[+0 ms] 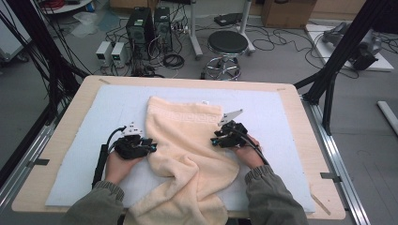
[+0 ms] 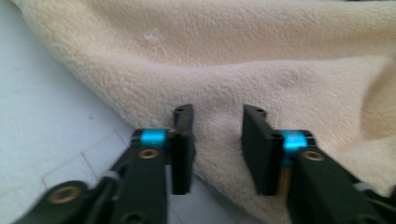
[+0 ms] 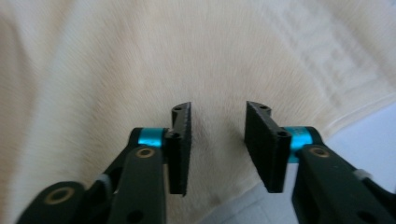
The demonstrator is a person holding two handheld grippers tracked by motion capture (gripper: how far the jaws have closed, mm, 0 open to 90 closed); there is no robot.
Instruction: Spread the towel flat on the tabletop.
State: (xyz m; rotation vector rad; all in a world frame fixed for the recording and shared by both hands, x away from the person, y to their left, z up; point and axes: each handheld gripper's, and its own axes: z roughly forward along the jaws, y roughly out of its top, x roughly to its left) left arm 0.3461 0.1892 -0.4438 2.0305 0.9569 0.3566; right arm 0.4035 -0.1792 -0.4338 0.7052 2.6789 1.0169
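The towel (image 1: 185,140) is cream terry cloth, soft and fuzzy, with a raised woven key-pattern band near the far edge of the surface. The surface (image 1: 65,140) is pale wood with a matt finish along its bare edges; a light blue-grey mat (image 1: 277,122), matt and slightly grainy, covers most of it. The left gripper (image 2: 215,140) is matt black plastic with glossy blue metal collars and brass-coloured rivets. The right gripper (image 3: 217,140) has the same finish, its pads ribbed.
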